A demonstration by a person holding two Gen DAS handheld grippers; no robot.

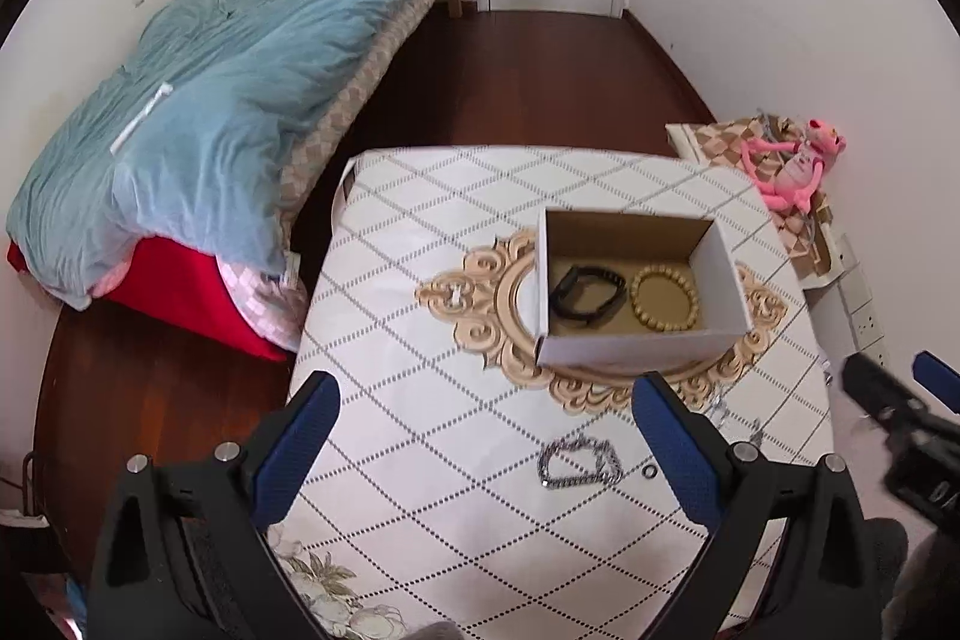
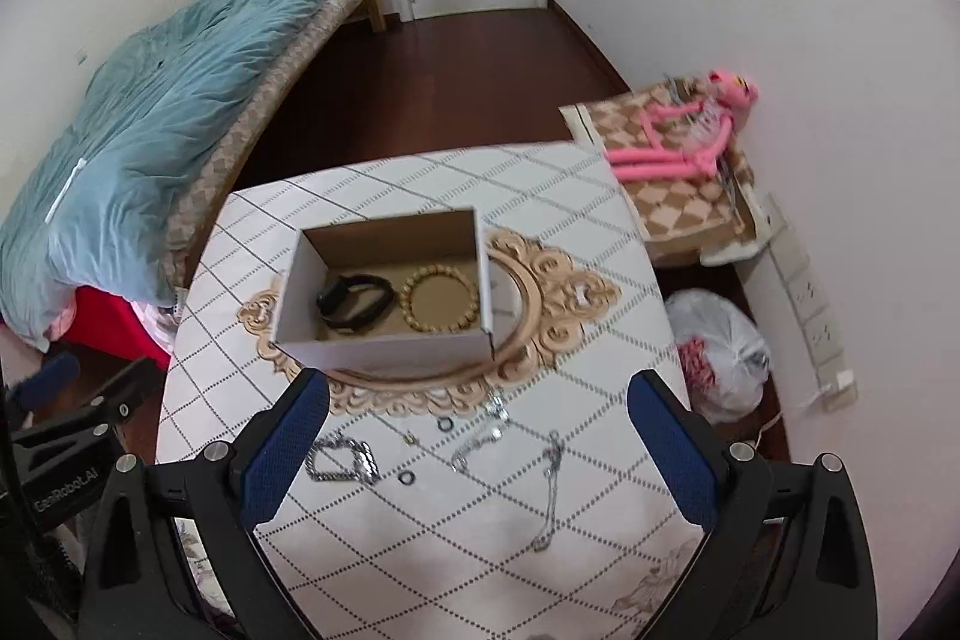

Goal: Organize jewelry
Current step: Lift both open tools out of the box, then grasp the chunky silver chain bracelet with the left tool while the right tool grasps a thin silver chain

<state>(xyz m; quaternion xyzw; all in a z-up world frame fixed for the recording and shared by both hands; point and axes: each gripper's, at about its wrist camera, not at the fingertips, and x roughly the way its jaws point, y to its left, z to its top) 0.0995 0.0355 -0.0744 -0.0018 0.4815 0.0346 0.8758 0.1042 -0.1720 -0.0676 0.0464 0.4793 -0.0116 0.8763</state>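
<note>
An open cardboard box (image 1: pixel 636 349) (image 2: pixel 384 349) stands on the patterned table and holds a black band (image 1: pixel 585 295) (image 2: pixel 354 304) and a wooden bead bracelet (image 1: pixel 665 297) (image 2: pixel 441 298). A silver chain bracelet (image 1: pixel 579 463) (image 2: pixel 342 457), small rings (image 2: pixel 408 478) and thin silver chains (image 2: pixel 549 484) lie loose on the table in front of the box. My left gripper (image 1: pixel 486 436) is open and empty above the chain bracelet. My right gripper (image 2: pixel 480 436) is open and empty above the loose chains.
The table (image 1: pixel 420 340) has an ornate gold medallion print under the box. A bed with a blue quilt (image 1: pixel 210 112) lies to the left. A low stand with a pink plush toy (image 2: pixel 690 136) and a plastic bag (image 2: pixel 720 352) are to the right by the wall.
</note>
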